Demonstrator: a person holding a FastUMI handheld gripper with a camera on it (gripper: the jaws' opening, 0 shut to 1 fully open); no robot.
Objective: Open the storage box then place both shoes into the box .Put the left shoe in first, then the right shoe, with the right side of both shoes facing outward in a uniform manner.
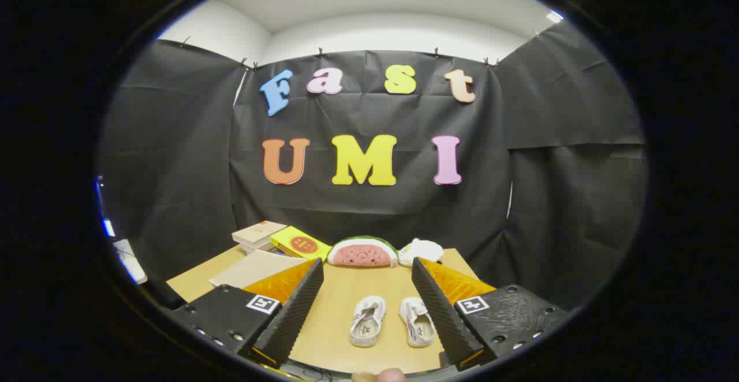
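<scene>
White canvas marks the two shoes lying side by side on the wooden tabletop (pixel 346 295), the left-hand shoe (pixel 368 321) and the right-hand shoe (pixel 418 322) a little apart, openings up, between the fingers of the claw (pixel 366 283). The claw stands wide, holding nothing, its two fingers flanking the pair without touching either. Beyond the shoes, along the tabletop's far edge, sit one watermelon-slice plush (pixel 362 252), one white bundle (pixel 421 250) just beside it, one yellow box (pixel 300 243), and a small stack of pale boxes (pixel 258 235). One flat beige board (pixel 254 268) lies nearer, by the left finger. Black cloth (pixel 369 203) closes the booth behind.
</scene>
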